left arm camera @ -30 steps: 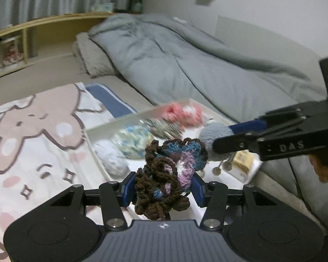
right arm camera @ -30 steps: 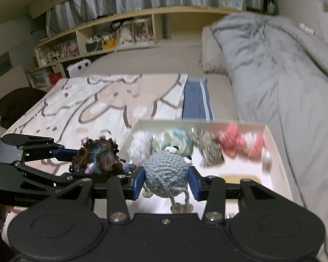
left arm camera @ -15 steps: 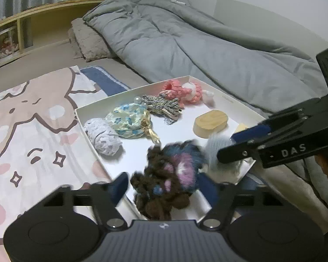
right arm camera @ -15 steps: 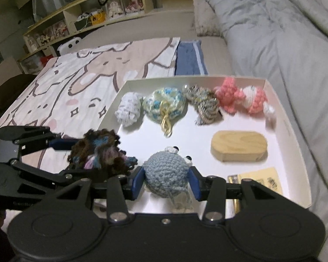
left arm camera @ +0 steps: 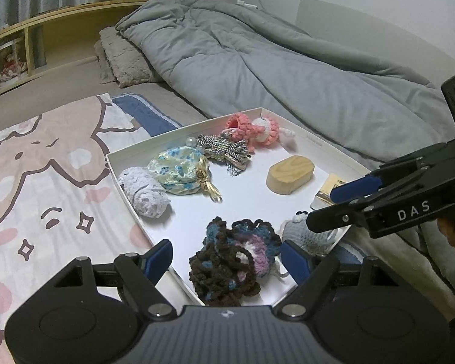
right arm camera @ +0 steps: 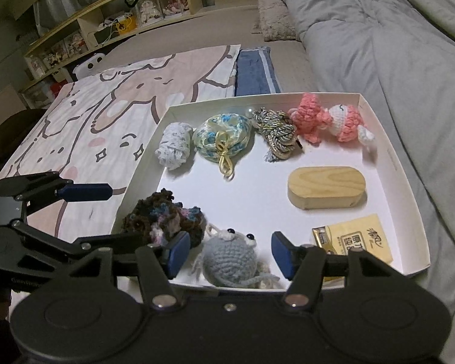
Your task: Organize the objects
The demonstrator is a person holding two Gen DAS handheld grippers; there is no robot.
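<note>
**Both grippers spread over the near edge of the tray**

Through the left wrist camera I see my left gripper (left arm camera: pixel 227 254) with its jaws spread wide, blue pads standing clear on either side of the brown and blue crochet piece (left arm camera: pixel 235 256). That piece lies on the floor of the white tray (left arm camera: pixel 333 148), at the 6 o'clock end of it, touching neither pad as far as I can tell. Just to its 3 o'clock sits the grey crochet creature (left arm camera: pixel 306 232), partly hidden by my right gripper (left arm camera: pixel 333 209), which reaches in from the right. Further in, toward 12 o'clock, I count a white knitted roll (left arm camera: pixel 144 192), a floral pouch (left arm camera: pixel 179 171), a knotted cord bundle (left arm camera: pixel 227 151) and a pink crochet toy (left arm camera: pixel 253 127) in a row. A wooden oval block (left arm camera: pixel 289 174) lies at about 2 o'clock. The tray rests on a cartoon-print blanket (left arm camera: pixel 45 166), with a grey duvet (left arm camera: pixel 273 60) behind.

Through the right wrist camera my right gripper (right arm camera: pixel 227 253) is likewise spread, the grey crochet creature (right arm camera: pixel 229 259) resting on the tray (right arm camera: pixel 388 151) between the pads with a gap on each side. The brown and blue crochet piece (right arm camera: pixel 163 217) sits at its 10 o'clock, with the left gripper (right arm camera: pixel 121 215) around it. A yellow packet (right arm camera: pixel 355 241) lies at 3 o'clock, the wooden oval block (right arm camera: pixel 326 188) beyond it.
</note>
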